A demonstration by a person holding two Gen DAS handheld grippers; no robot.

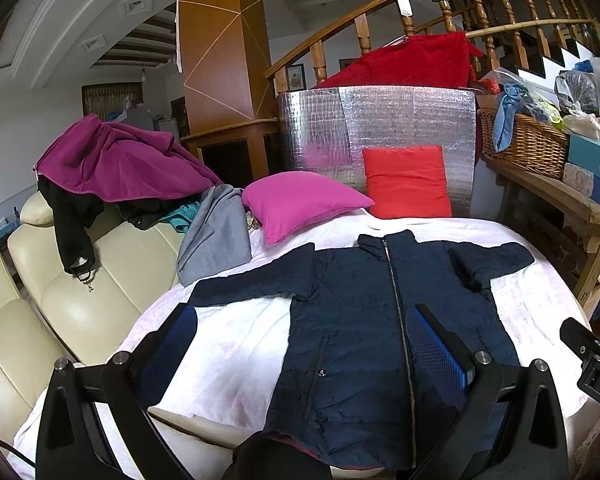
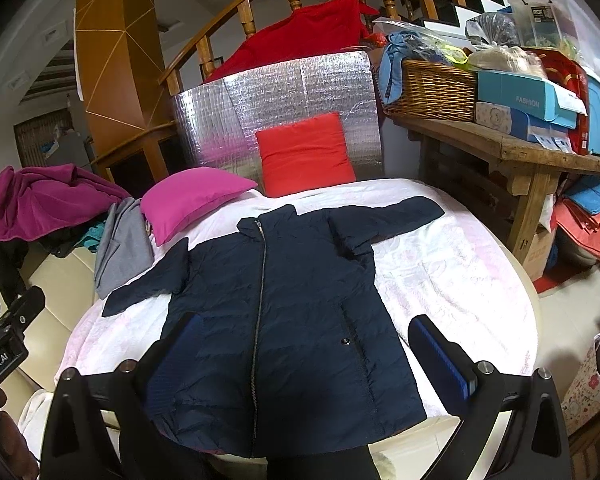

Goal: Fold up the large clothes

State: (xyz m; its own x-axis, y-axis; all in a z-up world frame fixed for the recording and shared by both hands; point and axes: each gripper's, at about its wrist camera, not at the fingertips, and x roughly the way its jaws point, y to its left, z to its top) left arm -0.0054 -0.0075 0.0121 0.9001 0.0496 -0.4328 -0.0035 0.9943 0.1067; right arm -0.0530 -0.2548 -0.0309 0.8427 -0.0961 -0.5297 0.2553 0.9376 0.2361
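Both jaws stand apart, empty, above the navy jacket's hem [image 1: 352, 432] at the bed's near edge [image 2: 440, 420]; the slippery padding may slide off.

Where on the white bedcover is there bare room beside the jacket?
Bare white bedcover lies below each sleeve of the navy jacket, widest on its right. Crowded: magenta pillow and red pillow at the head, grey garment on the left edge.

Cream sofa [image 1: 80, 304], wooden stair railing [image 1: 380, 12], orange pillar [image 1: 224, 48]
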